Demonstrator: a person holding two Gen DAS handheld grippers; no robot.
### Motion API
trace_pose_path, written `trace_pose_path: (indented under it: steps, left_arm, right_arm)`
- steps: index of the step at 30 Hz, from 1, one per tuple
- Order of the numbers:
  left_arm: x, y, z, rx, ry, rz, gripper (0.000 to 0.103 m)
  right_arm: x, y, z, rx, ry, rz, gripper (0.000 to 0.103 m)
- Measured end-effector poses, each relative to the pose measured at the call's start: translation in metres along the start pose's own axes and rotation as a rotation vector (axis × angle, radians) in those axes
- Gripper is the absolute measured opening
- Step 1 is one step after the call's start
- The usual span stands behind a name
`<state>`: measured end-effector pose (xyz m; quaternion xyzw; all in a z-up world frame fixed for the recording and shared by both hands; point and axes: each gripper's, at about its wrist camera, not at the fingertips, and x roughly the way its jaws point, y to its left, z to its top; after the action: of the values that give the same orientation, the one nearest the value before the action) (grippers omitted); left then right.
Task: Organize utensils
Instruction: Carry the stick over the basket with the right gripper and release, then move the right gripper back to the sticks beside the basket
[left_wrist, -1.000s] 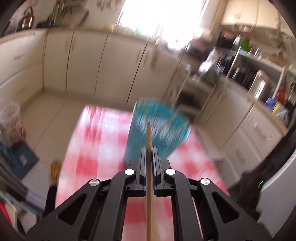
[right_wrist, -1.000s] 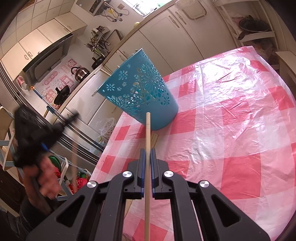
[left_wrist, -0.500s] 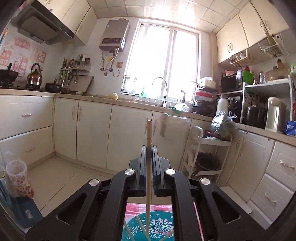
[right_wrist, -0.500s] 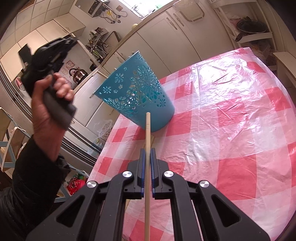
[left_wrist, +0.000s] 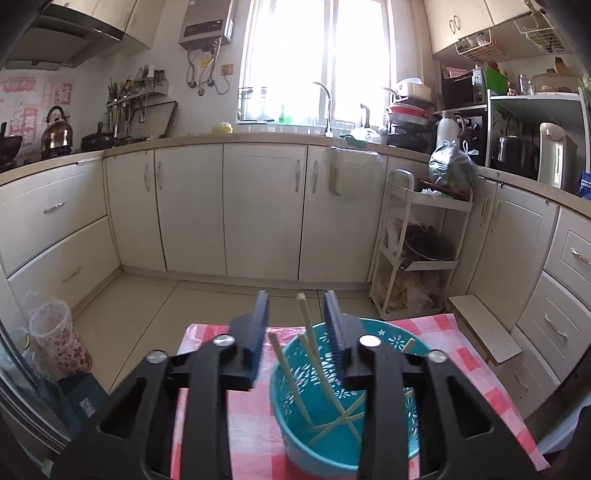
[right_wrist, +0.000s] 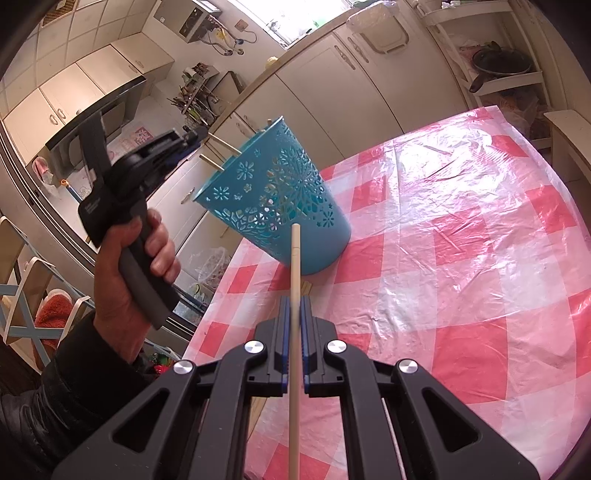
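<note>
While right gripper (right_wrist: 293, 314) pinches chopstick (right_wrist: 294, 332), tip towards basket (right_wrist: 280, 206)

A kettle (left_wrist: 57, 127) sits left; a white trolley (left_wrist: 417, 251) stands right.

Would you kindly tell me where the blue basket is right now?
The blue basket stands on the checked tablecloth near the table's far left edge in the right wrist view, just beyond the chopstick held by the right gripper.

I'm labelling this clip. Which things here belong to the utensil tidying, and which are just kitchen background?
Job:
- blue basket
- chopsticks in it
- chopstick in the right claw
- left claw, opening over the basket

Background:
- kettle
- trolley
- checked tablecloth
</note>
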<state>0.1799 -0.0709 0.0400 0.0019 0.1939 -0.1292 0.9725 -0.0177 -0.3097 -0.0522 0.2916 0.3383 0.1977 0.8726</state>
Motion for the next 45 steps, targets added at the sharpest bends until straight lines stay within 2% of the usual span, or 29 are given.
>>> trace_pose_path:
  steps: [1, 7, 12, 17, 21, 25, 28, 33, 36, 38, 42, 44, 45]
  left_arm:
    - [-0.009, 0.006, -0.001, -0.011, -0.015, 0.008, 0.058]
    - [-0.054, 0.044, -0.016, -0.095, -0.043, 0.022, 0.079]
    - [-0.070, 0.075, -0.050, -0.198, 0.029, 0.014, 0.080]
    - [-0.078, 0.091, -0.093, -0.263, 0.100, 0.014, 0.080]
    - [-0.081, 0.095, -0.120, -0.300, 0.138, 0.011, 0.081]
    - [-0.083, 0.096, -0.134, -0.320, 0.162, -0.002, 0.081]
    - [-0.083, 0.098, -0.141, -0.328, 0.171, -0.016, 0.081]
    - [-0.080, 0.099, -0.146, -0.345, 0.183, -0.027, 0.082]
    - [-0.083, 0.096, -0.148, -0.348, 0.190, -0.032, 0.082]
    - [-0.087, 0.094, -0.148, -0.348, 0.189, -0.033, 0.082]
    - [-0.100, 0.091, -0.149, -0.344, 0.179, -0.023, 0.085]
    - [-0.106, 0.090, -0.151, -0.343, 0.177, -0.013, 0.086]
    - [-0.109, 0.089, -0.152, -0.344, 0.178, -0.009, 0.087]
  right_arm:
    - [-0.001, 0.001, 0.001, 0.000, -0.007, 0.002, 0.006]
    - [-0.012, 0.011, 0.014, 0.007, -0.068, 0.024, 0.006]
    - [-0.021, 0.043, 0.055, -0.014, -0.177, 0.078, 0.006]
    - [-0.015, 0.088, 0.120, -0.073, -0.332, 0.101, 0.006]
    - [0.018, 0.107, 0.163, -0.079, -0.452, 0.021, 0.006]
    - [0.059, 0.102, 0.175, -0.034, -0.497, -0.118, 0.006]
    - [0.081, 0.099, 0.172, -0.040, -0.494, -0.196, 0.006]
    - [0.099, 0.102, 0.154, -0.137, -0.421, -0.259, 0.006]
    - [0.101, 0.101, 0.142, -0.192, -0.375, -0.275, 0.012]
    - [0.088, 0.101, 0.133, -0.215, -0.356, -0.271, 0.012]
    - [0.040, 0.105, 0.103, -0.242, -0.386, -0.265, 0.017]
    - [0.020, 0.103, 0.080, -0.240, -0.386, -0.283, 0.032]
    - [0.012, 0.100, 0.065, -0.235, -0.377, -0.298, 0.034]
